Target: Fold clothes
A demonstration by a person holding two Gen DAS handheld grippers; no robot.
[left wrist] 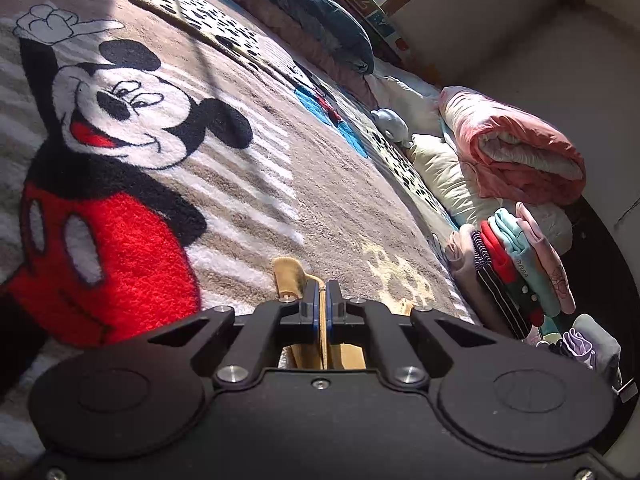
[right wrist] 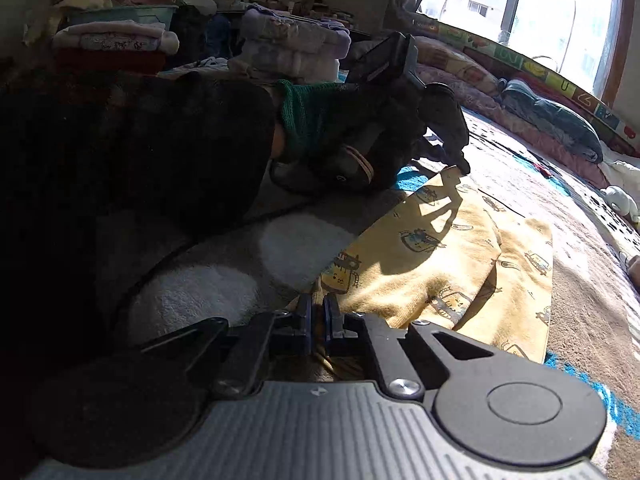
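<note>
I have the yellow garment (right wrist: 460, 248) spread on the cartoon-mouse rug (left wrist: 248, 184), and both claws grip its near-left edge. My right gripper (right wrist: 318, 312) is clenched on a fold of the yellow cloth right at its tips. My left gripper (left wrist: 322, 296) is also clamped, with a strip of the same cloth pinched between its blue pads and sticking out ahead of them. In the right wrist view the left gripper sits at the garment's far corner (right wrist: 452, 172), held by a hand in a green knit cuff (right wrist: 308, 120), so the two grips lie along one edge, far and near. The cloth's bulk stretches away to the right of that edge, its long axis running roughly near to far. I judge the coming fold turns on carrying this held edge rightward over the body. Stacks of folded clothes (left wrist: 516, 268) wait at the rug's right border.
</note>
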